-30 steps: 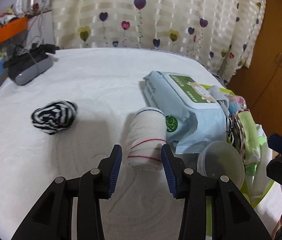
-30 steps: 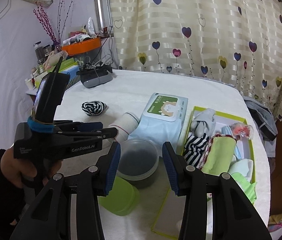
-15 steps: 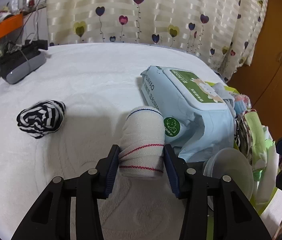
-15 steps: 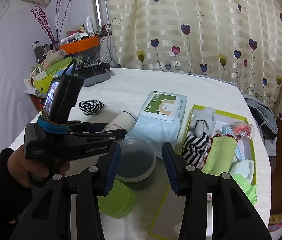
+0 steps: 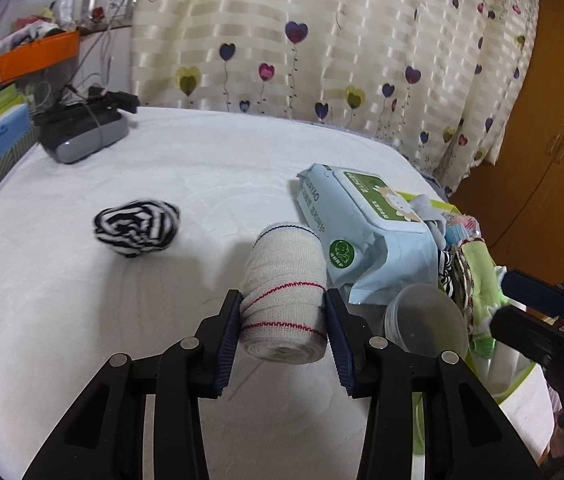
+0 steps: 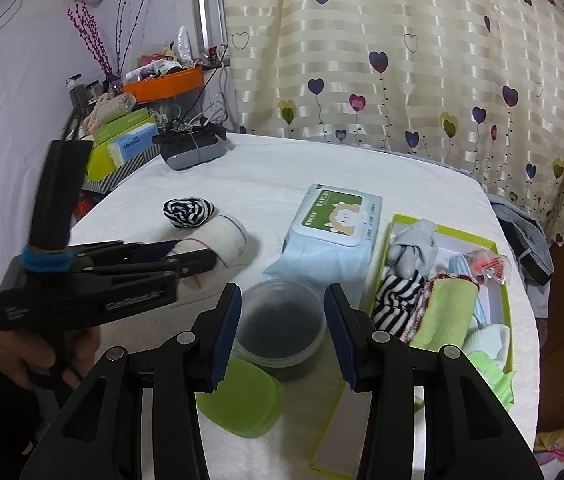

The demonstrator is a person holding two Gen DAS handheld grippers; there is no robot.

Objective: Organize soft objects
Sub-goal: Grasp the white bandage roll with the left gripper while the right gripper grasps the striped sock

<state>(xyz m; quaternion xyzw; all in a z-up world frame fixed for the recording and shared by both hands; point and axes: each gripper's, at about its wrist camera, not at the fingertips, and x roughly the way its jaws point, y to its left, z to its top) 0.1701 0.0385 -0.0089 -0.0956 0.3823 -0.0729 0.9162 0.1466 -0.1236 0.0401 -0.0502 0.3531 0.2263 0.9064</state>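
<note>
My left gripper [image 5: 284,322] is shut on a white rolled cloth with red stitch lines [image 5: 284,292] and holds it just above the white table; the roll also shows in the right wrist view [image 6: 224,240]. A black-and-white striped sock ball [image 5: 137,227] lies on the table to its left, and shows in the right wrist view too [image 6: 187,211]. My right gripper [image 6: 282,328] is open and empty, hovering over a clear round tub [image 6: 280,324]. A green-rimmed box [image 6: 500,246] at the right holds several folded soft items.
A pale blue wet-wipes pack [image 5: 362,232] lies right of the roll, against the box. A green lid [image 6: 242,396] lies near the table's front edge. A grey and black device [image 5: 82,132] sits at the far left corner. Shelves with boxes stand left.
My left gripper moved forward around the white roll, closed on it and lifted it slightly. The right gripper has stayed open over the tub.
</note>
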